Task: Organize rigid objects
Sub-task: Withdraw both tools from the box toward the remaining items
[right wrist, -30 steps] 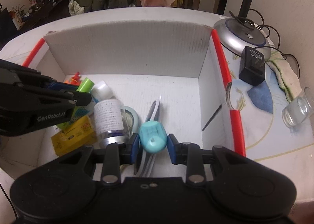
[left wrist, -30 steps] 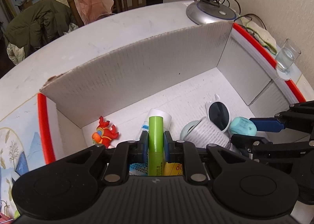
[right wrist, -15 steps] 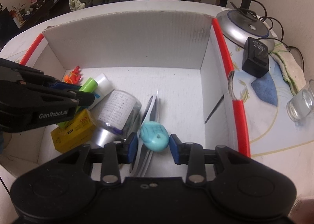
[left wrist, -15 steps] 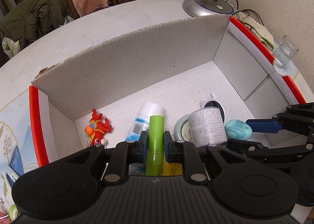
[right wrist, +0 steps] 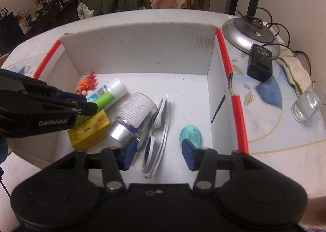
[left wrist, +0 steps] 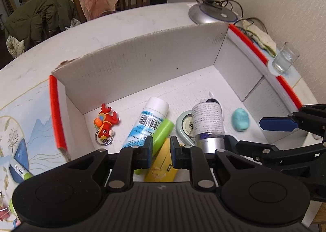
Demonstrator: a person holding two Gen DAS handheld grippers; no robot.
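**Box nearly filled, both grippers above it with nothing in their grip**

You are looking down into a white cardboard box [left wrist: 142, 63] with red-edged sides, standing on a round table [left wrist: 122, 22].

Most of the sorting looks done. Lying in the box are a red toy keyring [left wrist: 106, 124] at the far left and a white bottle [left wrist: 150, 118] with a blue label. There are also a green tube [left wrist: 163, 132], a yellow carton [left wrist: 163, 162], a labelled jar [left wrist: 207, 122] with a silver cap, white sunglasses [right wrist: 161, 122] and a teal oval piece [right wrist: 190, 133].

Your left gripper [left wrist: 161, 150] has its jaws drawn close together. Only the yellow carton shows through the narrow gap, so nothing appears clamped. The green tube lies beneath it on the white bottle and the carton, partly hidden by the left finger. Its long axis runs from near left to far right.

Your right gripper [right wrist: 159, 147] has just been opening, and its jaws now stand wide apart. The teal oval lies free on the box floor, just beyond the right finger and near the right wall, with neither pad pressing it. Its long axis points roughly from near to far.

At least one thing seems left: a small tube [left wrist: 19, 171] with a green end lies on the table outside the box, to the near left.
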